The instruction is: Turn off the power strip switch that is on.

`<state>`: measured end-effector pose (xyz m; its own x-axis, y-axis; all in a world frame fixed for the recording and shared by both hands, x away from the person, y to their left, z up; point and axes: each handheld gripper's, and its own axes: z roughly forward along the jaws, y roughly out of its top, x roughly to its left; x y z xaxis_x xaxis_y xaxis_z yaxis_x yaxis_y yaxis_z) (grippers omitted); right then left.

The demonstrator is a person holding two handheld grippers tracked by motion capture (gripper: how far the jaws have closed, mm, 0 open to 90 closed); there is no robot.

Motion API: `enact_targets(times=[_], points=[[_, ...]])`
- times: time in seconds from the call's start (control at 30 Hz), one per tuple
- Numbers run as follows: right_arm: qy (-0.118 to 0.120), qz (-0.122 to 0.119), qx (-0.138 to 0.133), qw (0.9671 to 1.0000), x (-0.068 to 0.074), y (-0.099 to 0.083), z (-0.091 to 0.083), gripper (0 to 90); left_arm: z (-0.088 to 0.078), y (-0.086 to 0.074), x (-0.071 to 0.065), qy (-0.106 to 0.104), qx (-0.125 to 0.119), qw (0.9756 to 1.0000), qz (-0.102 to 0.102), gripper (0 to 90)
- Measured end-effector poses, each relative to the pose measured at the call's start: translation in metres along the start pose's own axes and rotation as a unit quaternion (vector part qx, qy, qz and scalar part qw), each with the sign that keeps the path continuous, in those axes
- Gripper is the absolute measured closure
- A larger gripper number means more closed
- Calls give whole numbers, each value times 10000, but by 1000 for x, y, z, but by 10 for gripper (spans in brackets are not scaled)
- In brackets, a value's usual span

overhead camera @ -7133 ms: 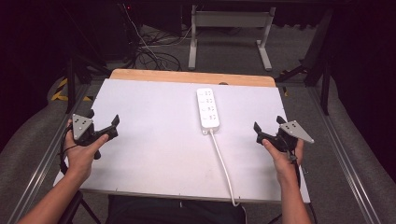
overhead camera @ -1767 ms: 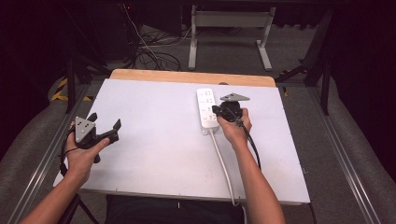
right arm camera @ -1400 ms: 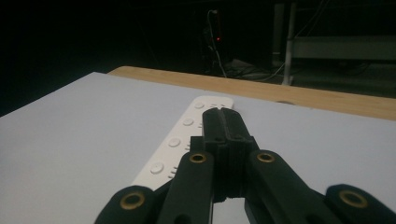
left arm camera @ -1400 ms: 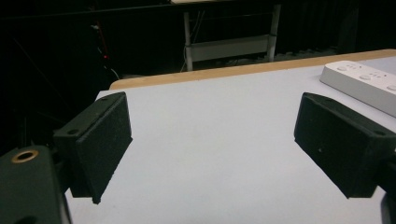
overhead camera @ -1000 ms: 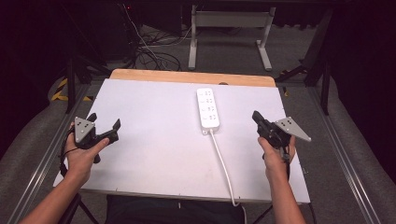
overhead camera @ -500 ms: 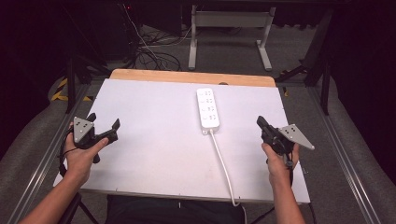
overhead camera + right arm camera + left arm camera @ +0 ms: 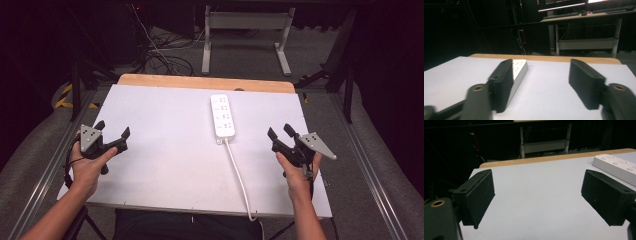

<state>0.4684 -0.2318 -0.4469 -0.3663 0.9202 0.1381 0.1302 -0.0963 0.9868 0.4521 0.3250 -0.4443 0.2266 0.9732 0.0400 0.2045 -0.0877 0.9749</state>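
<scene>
A white power strip [image 7: 223,116] lies lengthwise in the middle of the white table top [image 7: 165,115], and its white cable [image 7: 239,175] runs toward the front edge. My left gripper [image 7: 112,131] hovers near the table's left edge, open, nothing between its jaws; its own view shows the strip's end [image 7: 616,166] at the far right beyond the gripper [image 7: 537,195]. My right gripper [image 7: 280,132] is held near the right edge, open and empty. In its view the strip [image 7: 520,67] lies ahead, partly behind the left jaw of the gripper [image 7: 541,80].
A bare wooden strip [image 7: 205,82] edges the table's far side. Beyond it on the floor stand a metal desk frame [image 7: 245,30] and tangled cables [image 7: 160,55]. Metal rails [image 7: 370,165] run along both sides of the table.
My right gripper has drawn back from the power strip to the table's right side and toward the person. The left gripper has barely moved.
</scene>
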Motion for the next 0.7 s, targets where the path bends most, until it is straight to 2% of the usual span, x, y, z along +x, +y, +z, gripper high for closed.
enact_targets(times=[0.1,0.27,0.7], points=[[-65,-29,43,10000,-1,-1,1,182,0,0,0,1,5,10000,2,120],[-48,-204,168,9996,0,-2,3,78,0,0,0,5,-3,10000,4,120],[-48,-231,273,9993,-4,-5,4,49,2,1,0,-14,9,10000,-31,120]])
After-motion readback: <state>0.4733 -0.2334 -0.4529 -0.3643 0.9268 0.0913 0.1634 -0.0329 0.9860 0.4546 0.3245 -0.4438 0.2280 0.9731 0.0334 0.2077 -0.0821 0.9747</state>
